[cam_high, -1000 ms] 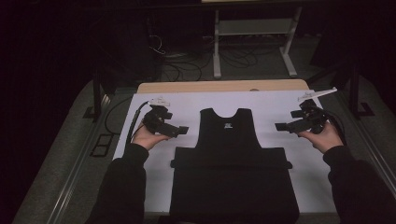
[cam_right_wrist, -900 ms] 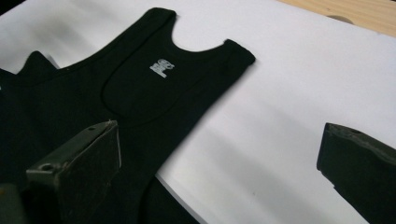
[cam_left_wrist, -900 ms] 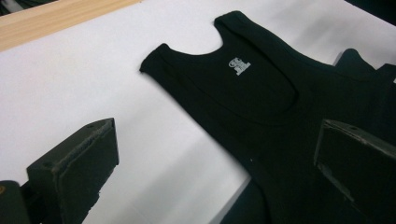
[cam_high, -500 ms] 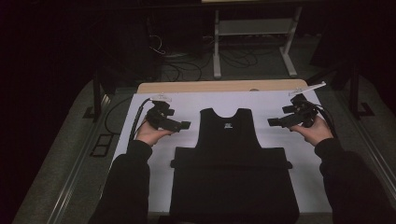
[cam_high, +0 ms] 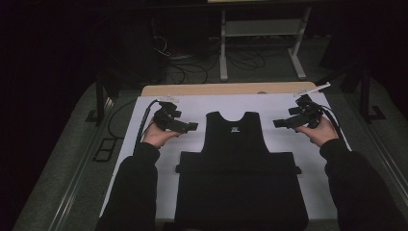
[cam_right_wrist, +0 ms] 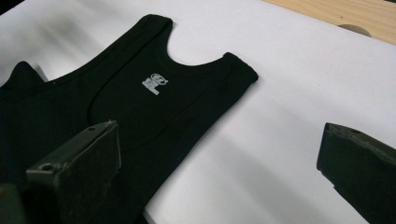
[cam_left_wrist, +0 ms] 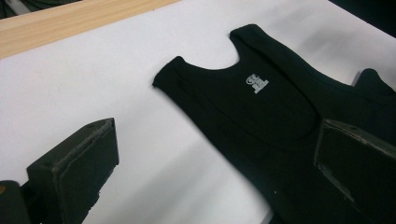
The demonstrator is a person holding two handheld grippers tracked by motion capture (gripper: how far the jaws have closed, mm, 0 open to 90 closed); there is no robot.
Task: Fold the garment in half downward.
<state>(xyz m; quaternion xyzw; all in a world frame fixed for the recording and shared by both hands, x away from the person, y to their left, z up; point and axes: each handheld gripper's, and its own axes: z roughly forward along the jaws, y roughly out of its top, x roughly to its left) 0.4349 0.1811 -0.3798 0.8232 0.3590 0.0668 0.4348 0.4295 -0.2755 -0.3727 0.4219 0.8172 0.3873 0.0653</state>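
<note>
Black vest (cam_high: 234,144) — lying flat, mid-table.
Left gripper (cam_high: 191,127) and right gripper (cam_high: 278,123) hovering beside its shoulders — jaws gaping wide, gripping nothing.

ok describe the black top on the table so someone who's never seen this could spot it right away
Find the white sheet covering the table; the black sleeveless top lies flat on it, midway between the left gripper and right gripper. It is the sheet's one garment, with a small white label under its scooped neckline.

bare white sheet (cam_high: 192,144) flanks vest (cam_high: 240,163) | vest shoulders unobstructed | dark floor beyond: probably cables
</note>
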